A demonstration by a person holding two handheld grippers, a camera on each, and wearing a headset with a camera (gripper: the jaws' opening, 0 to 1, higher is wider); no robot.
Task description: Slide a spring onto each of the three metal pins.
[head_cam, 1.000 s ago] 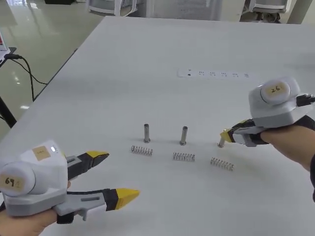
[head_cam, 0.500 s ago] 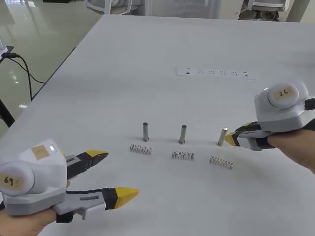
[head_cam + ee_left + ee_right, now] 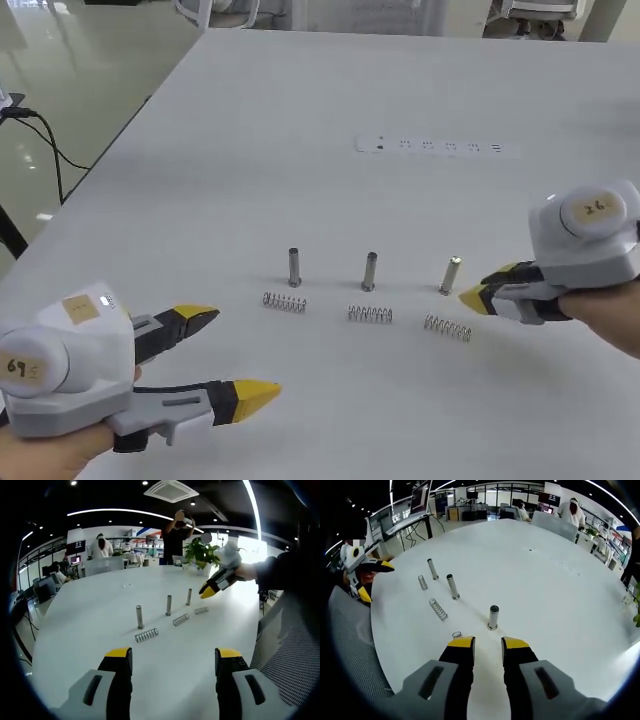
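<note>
Springs lie loose on the white table (image 3: 300,120), one in front of each pin and none threaded on.

The right gripper (image 3: 474,293) hovers low over the table. Its yellow tips are just beside the right-hand pin (image 3: 452,275) and do not touch it. Its jaws stand a narrow gap apart with nothing between them. In the right gripper view this pin stands upright just ahead of the tips. The right-hand spring (image 3: 447,328) lies at the tip of the left jaw and is partly hidden by it.

Farther from this gripper, in a row, stand the middle pin (image 3: 371,270) and then the left-hand pin (image 3: 294,266), both upright. The middle spring (image 3: 370,315) and the left-hand spring (image 3: 285,302) each lie on their sides, near the foot of their own pin on the person's side.

The left gripper (image 3: 245,352) is held well back from the row, nearer the person. Its jaws are spread wide and hold nothing. The left-hand pin and its spring are the parts of the row closest to it. In the left gripper view that spring lies ahead between the two jaws, toward the left one, well apart from both tips.
</note>
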